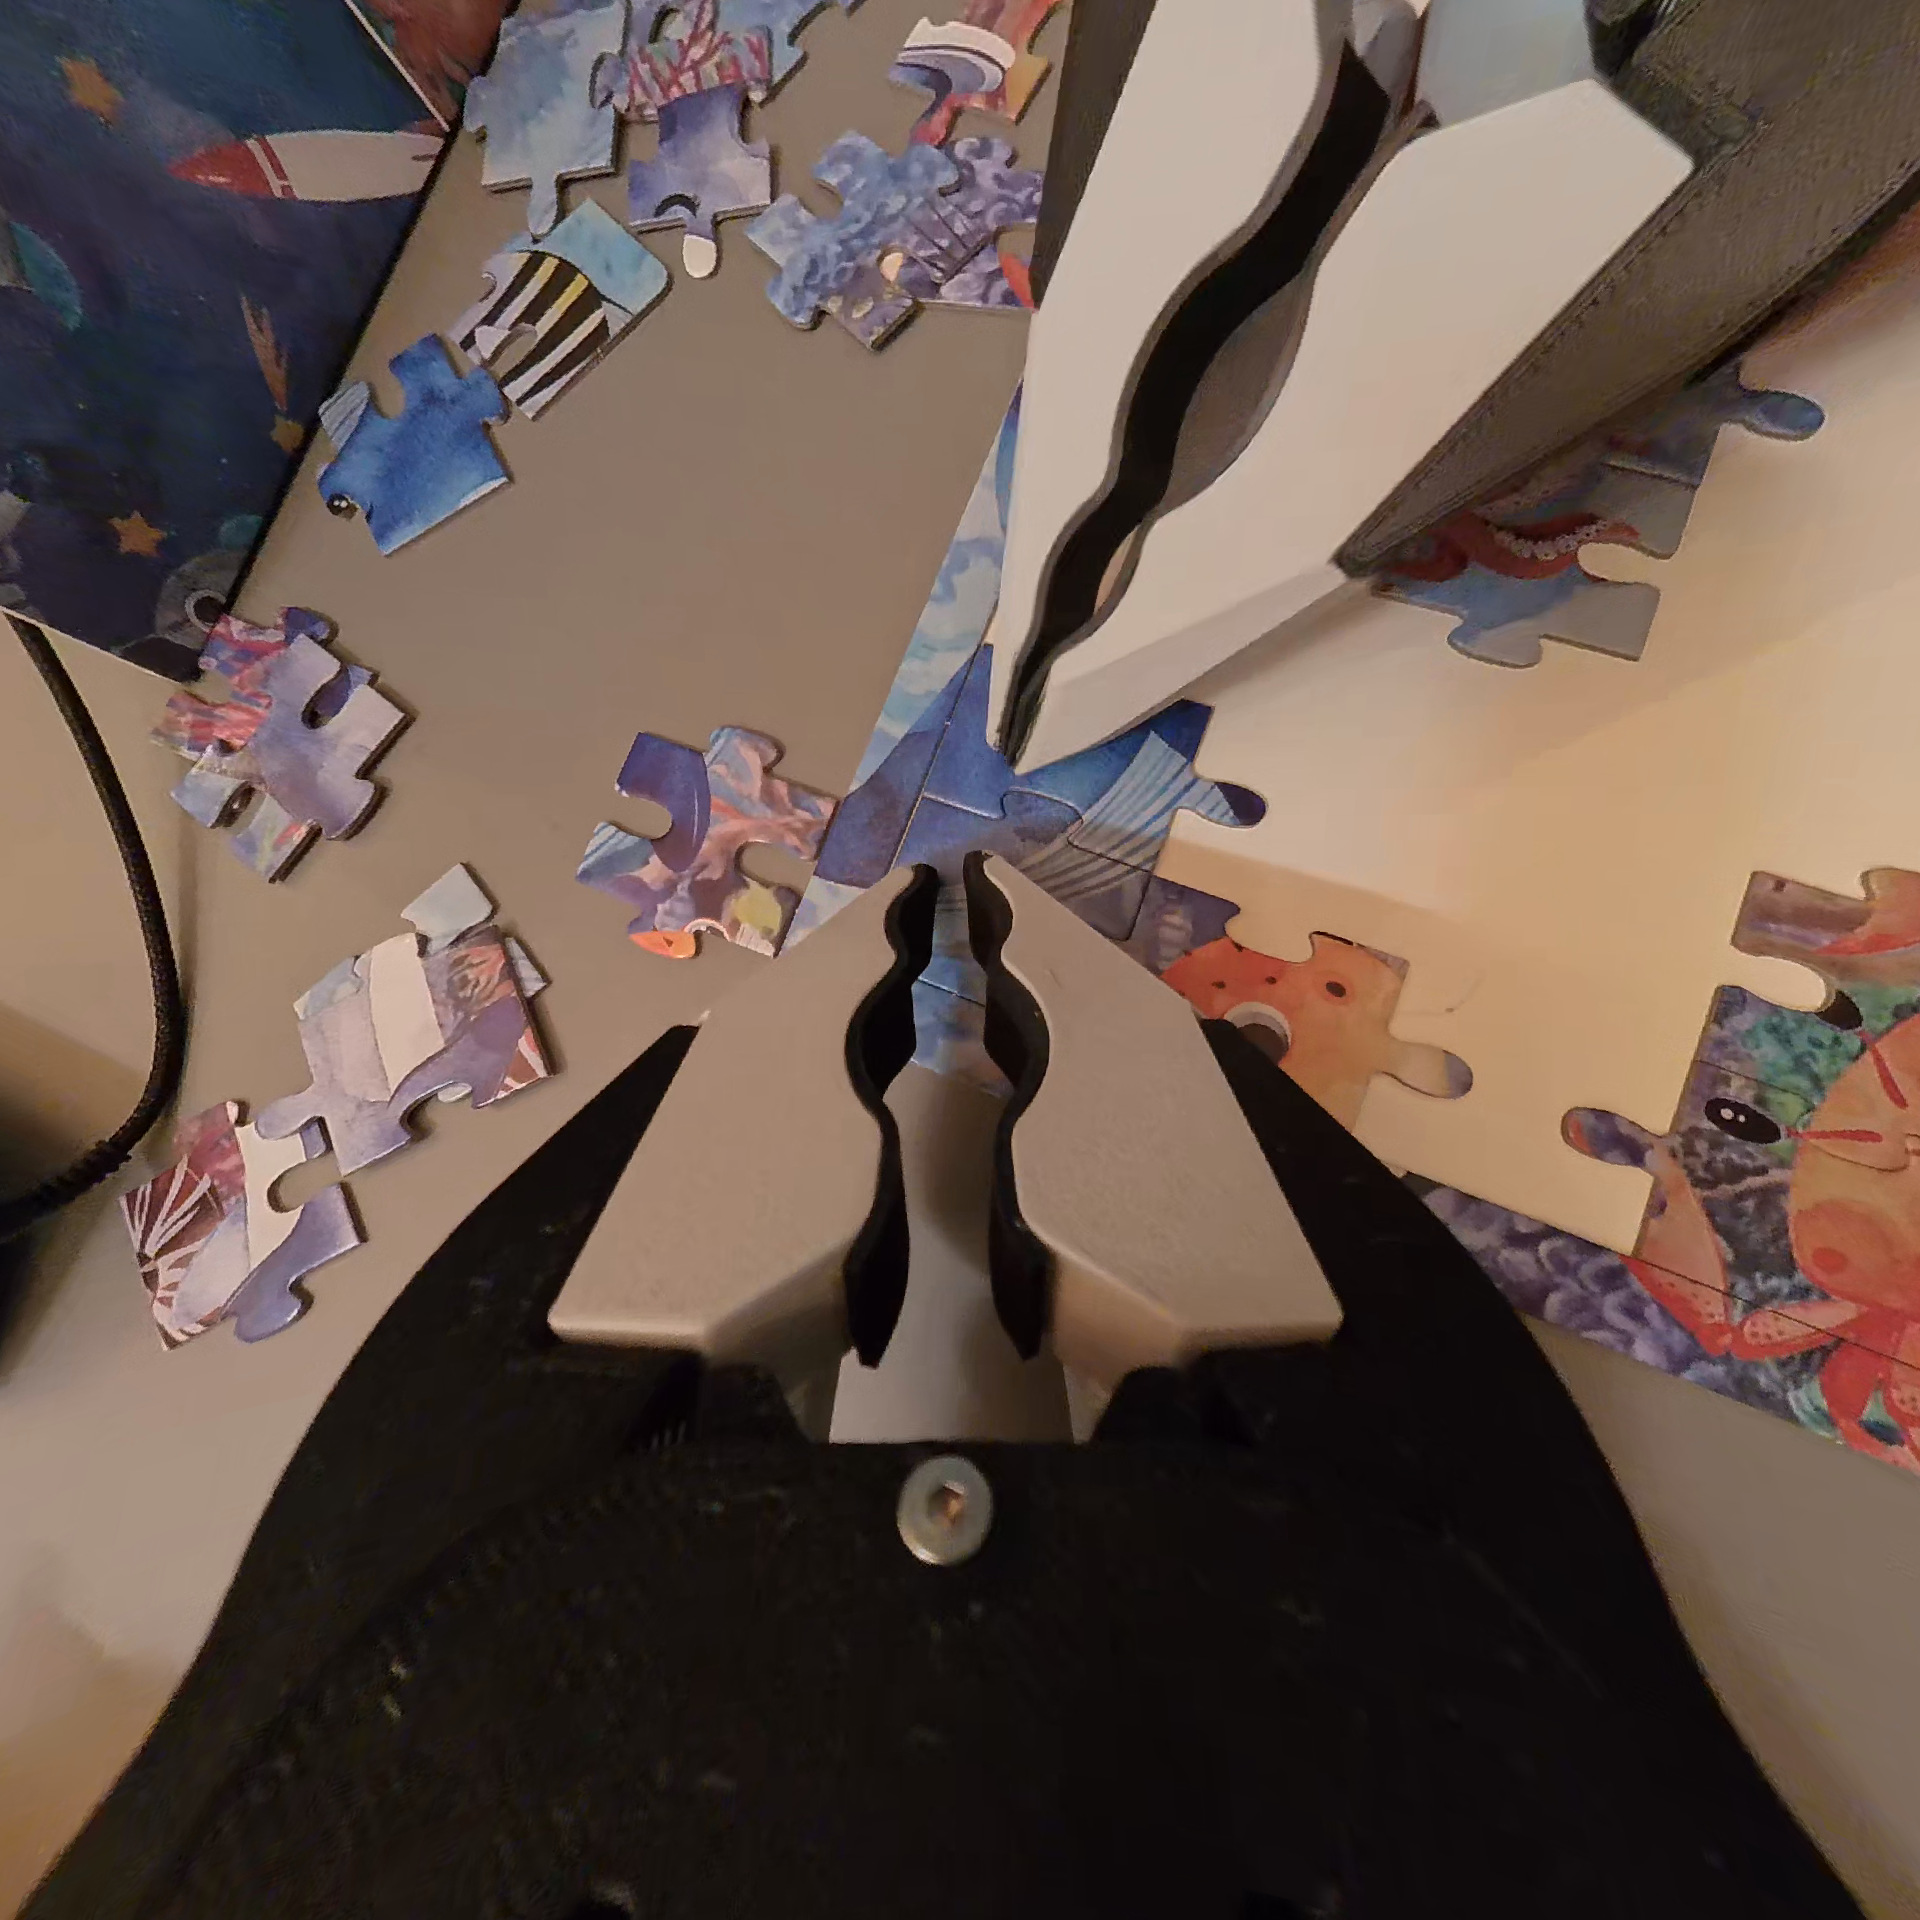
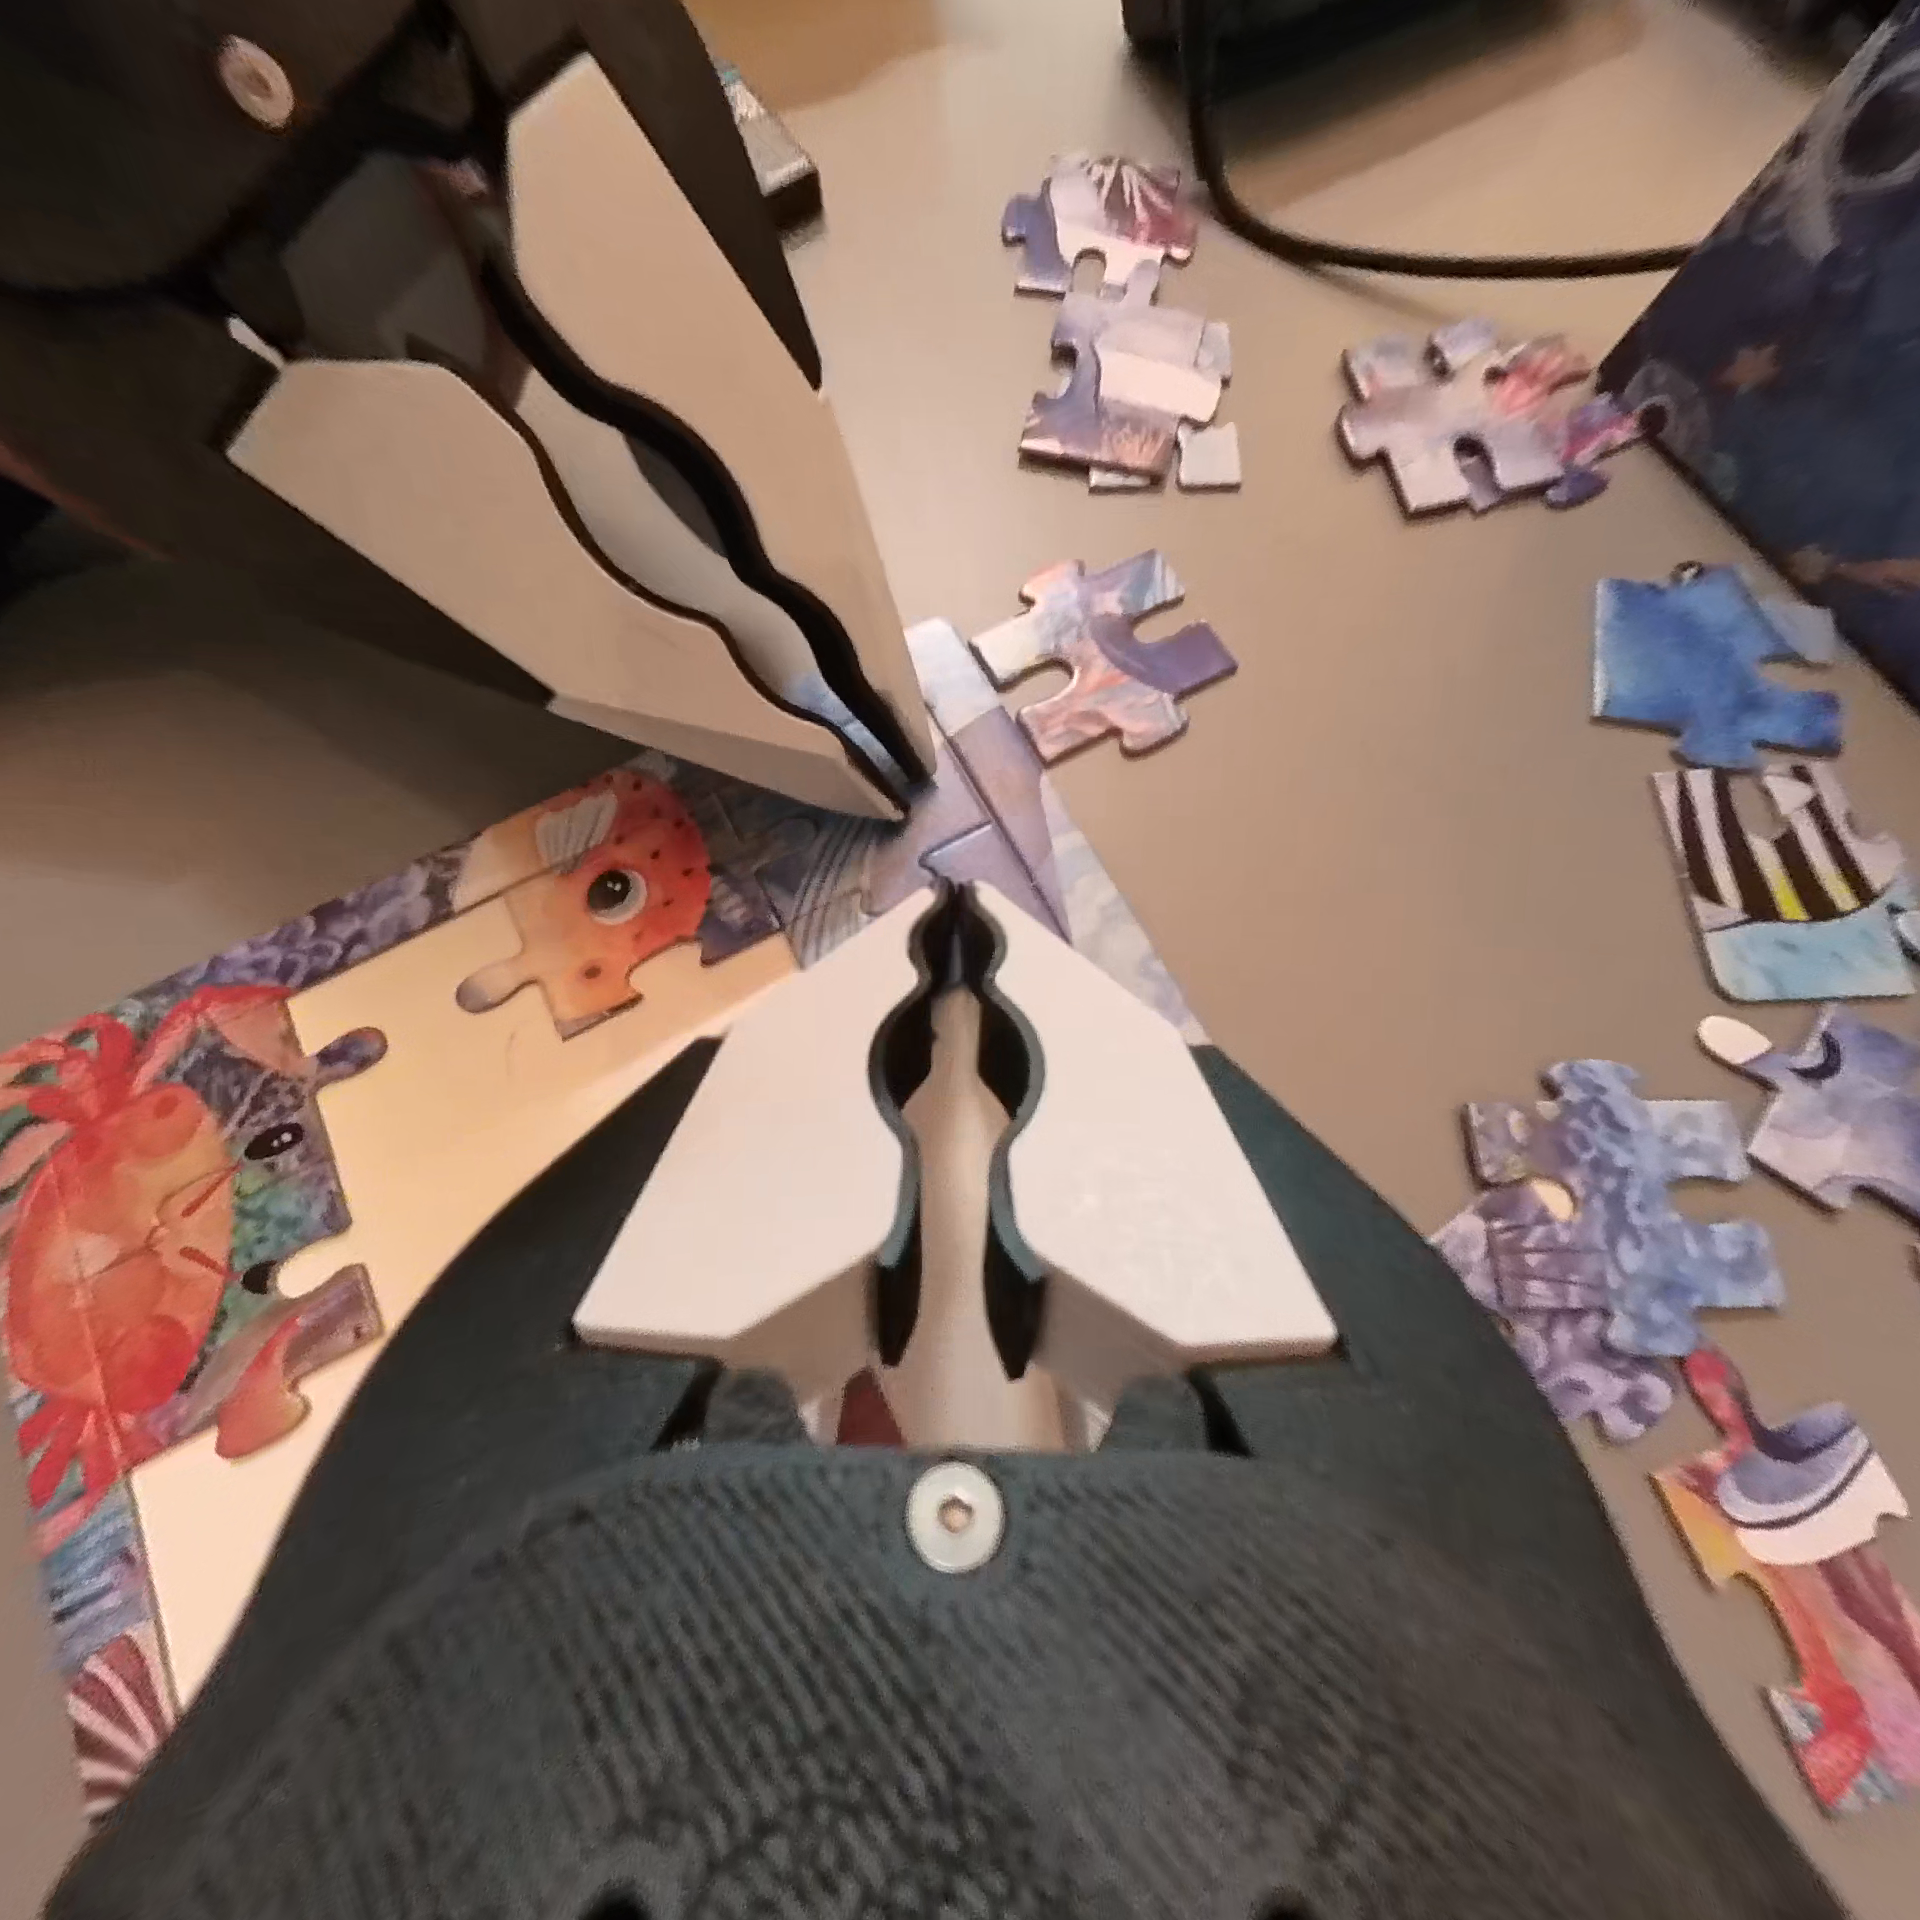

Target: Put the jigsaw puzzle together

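Closest to my left camera, the left gripper (image 1: 948,875) has its jaws almost together, only a thin slit between the black wavy pads, and its tips sit down on the blue corner pieces (image 1: 940,774) of the puzzle (image 1: 1351,800); whether it actually pinches anything I cannot tell. Opposite it, the right gripper (image 1: 1013,727) comes in from above, tips pressed to that same blue corner, jaws drawn nearly closed. From the right camera, the right gripper (image 2: 954,896) shows the same narrow slit with nothing clearly between its pads, and the left gripper (image 2: 906,795) meets it tip to tip over the pale blue corner (image 2: 971,821). Part-built, the puzzle lies on a cream backing (image 2: 416,1122), with an orange spotted fish (image 2: 613,862) joined along the edge and a red crab (image 2: 114,1184) farther along. Loose pieces are scattered on the grey table (image 1: 727,561): a purple coral piece (image 1: 707,842) just beside the blue corner, a plain blue piece (image 1: 416,447), a black-and-white striped piece (image 1: 566,307) touching it, and several small clusters nearby. One dark blue box (image 1: 135,312) printed with stars sits at the table's edge, and a black cable (image 1: 145,935) curves past it.
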A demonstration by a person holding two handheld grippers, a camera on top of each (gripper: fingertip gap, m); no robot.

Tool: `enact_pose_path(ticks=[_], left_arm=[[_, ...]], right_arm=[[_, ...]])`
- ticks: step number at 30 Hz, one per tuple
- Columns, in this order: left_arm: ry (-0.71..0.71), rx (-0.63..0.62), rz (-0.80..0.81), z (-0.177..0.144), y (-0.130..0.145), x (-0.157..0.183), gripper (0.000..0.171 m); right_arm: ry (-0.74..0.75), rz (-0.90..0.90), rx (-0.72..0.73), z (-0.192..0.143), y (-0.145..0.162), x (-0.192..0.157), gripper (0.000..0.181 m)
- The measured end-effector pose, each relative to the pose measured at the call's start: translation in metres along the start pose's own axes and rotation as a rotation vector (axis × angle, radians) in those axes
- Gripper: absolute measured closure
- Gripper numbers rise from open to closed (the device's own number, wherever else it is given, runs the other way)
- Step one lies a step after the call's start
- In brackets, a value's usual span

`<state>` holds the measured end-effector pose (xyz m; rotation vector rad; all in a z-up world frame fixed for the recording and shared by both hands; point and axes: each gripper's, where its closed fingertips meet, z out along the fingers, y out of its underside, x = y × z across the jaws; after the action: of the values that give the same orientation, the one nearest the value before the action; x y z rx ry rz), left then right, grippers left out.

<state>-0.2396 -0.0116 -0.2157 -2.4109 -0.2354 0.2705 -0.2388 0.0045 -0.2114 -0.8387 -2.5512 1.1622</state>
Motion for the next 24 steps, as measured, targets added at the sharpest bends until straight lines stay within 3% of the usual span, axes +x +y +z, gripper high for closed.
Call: enact_pose_path(ticks=[17,20,24], left_arm=[[-0.014,-0.011,0.005,0.000,0.000,0.000,0.169],[-0.005,-0.004,-0.008,0.001,0.000,0.001,0.169],[0.008,0.006,-0.027,0.001,0.000,0.001,0.169]], right_arm=[[0.038,-0.055,0.037,-0.009,-0.005,-0.003,0.181],[0.000,-0.060,-0.030,-0.006,0.005,-0.011,0.181],[-0.017,-0.056,0.052,-0.017,-0.004,-0.013,0.181]])
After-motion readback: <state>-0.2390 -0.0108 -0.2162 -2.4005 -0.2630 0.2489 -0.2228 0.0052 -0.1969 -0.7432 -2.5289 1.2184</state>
